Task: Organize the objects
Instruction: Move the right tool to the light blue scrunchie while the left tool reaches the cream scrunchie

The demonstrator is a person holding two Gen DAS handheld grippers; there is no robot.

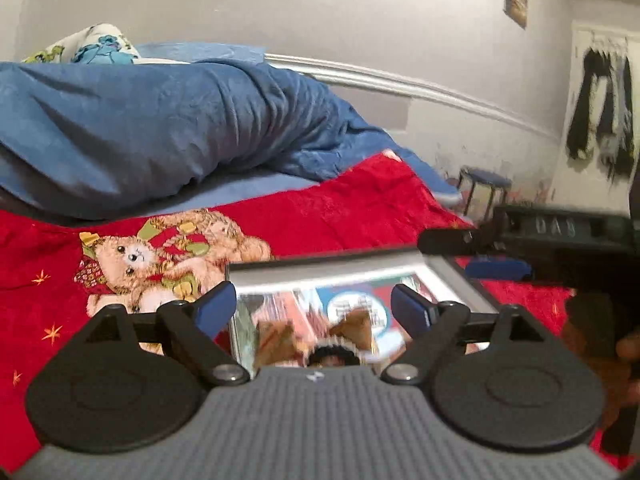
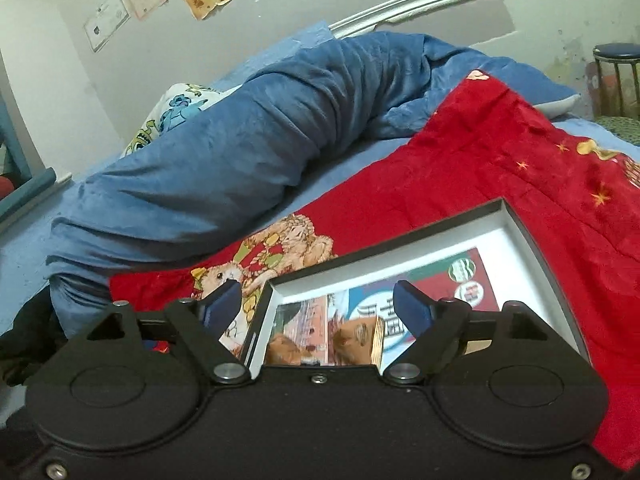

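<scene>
On the bed's red teddy-bear blanket (image 2: pixel 500 152) lies an open shallow box (image 2: pixel 532 236) holding printed cards. Left claw (image 1: pixel 314 306) and right claw (image 2: pixel 316 304) both gape empty above it. Likely light, stiff cardboard; take it by the rim.

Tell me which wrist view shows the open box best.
Right wrist: the box shows its dark rim, white inner walls and printed contents sharply. The left wrist view shows the same box blurred, its right side partly behind the right gripper.
</scene>
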